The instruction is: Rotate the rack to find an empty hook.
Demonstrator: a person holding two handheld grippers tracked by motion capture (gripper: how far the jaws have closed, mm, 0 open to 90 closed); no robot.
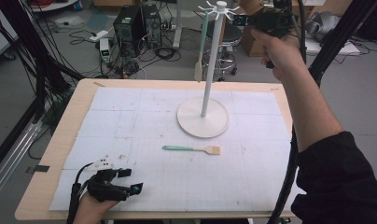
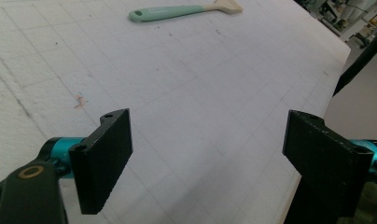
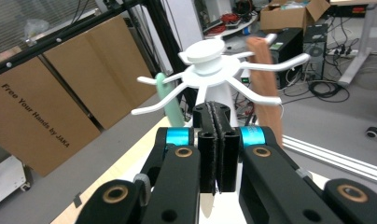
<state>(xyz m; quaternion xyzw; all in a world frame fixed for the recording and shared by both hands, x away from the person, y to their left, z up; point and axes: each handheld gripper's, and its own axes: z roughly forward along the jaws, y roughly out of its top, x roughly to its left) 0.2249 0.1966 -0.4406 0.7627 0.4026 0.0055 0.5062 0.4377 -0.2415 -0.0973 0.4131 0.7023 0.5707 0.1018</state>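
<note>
black and low in the lower left of the high view, the left gripper (image 1: 130, 179) rests on the white gridded mat (image 1: 130, 121), held by a hand at the bottom edge. in the left gripper view its two dark jaws stand wide apart with bare mat between them, and nothing is clamped.

toward the middle of the high view, a spatula (image 1: 192, 149) with a mint green handle and a pale wooden blade lies flat on the mat, handle to the left and blade to the right. it sits just below the round base of the white hanging stand (image 1: 205, 93), apart from it, and well apart from both grippers. the left gripper view shows the same spatula (image 2: 184, 11) at the top of the frame, far beyond the jaws.

the stand's pole rises from the mat's upper middle to a ring of hooks at the top of the frame. a second spatula (image 1: 201, 46) hangs from a hook on the left of the pole, blade down.

at the upper right of the high view, the right gripper (image 1: 238, 19) is held up beside the hooks. in the right gripper view its jaws are pressed together with nothing between them, just in front of the stand's hook ring (image 3: 210, 70).
</note>
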